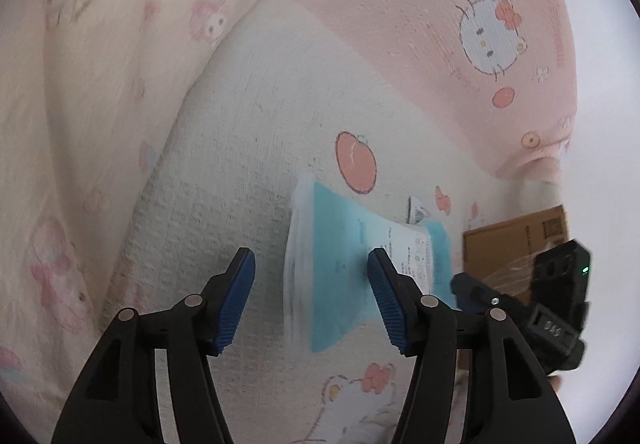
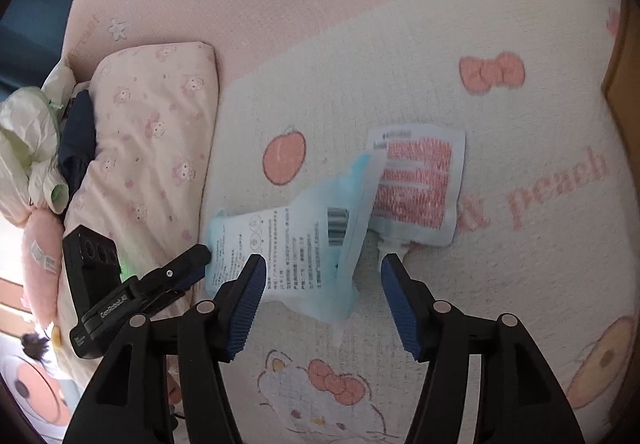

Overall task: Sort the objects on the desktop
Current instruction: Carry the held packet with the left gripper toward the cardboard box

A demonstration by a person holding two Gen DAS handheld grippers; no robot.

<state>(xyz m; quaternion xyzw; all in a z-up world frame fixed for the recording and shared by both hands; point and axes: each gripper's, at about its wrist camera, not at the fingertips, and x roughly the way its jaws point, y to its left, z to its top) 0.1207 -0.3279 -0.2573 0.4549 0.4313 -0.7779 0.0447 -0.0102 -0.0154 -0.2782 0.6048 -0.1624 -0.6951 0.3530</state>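
Right, your blue packet (image 2: 288,256) lies flat on the blanket (image 2: 500,116), its far corner overlapping the white packet with red print (image 2: 420,180) just beyond it; both are on the pale band of the bed cover, beside the pillow (image 2: 152,148); nothing is lifted. Your right tool (image 2: 322,278) hovers over the blue packet with its jaws standing wide, the left pad over the packet's near edge, the right pad over bare blanket beside it; nothing is pinched. Your left tool (image 1: 311,276) is wide too, its right pad over the blue packet (image 1: 340,264), its left pad out over bare blanket; again nothing is held. So you're at the release-or-approach stage on these packets, I'd judge, with sorting barely begun; next you need to pick one packet, bring a pad to each side of a single edge and close on that alone, since the overlap could drag the other along. The cardboard box (image 1: 516,240) at the bed's edge may be the destination, but I can't tell; its inside is hidden. The blue packet is blurred in the left view; its print is unreadable; the white packet's lower corner is tucked out of sight; the clutter past the pillow is too small to name.
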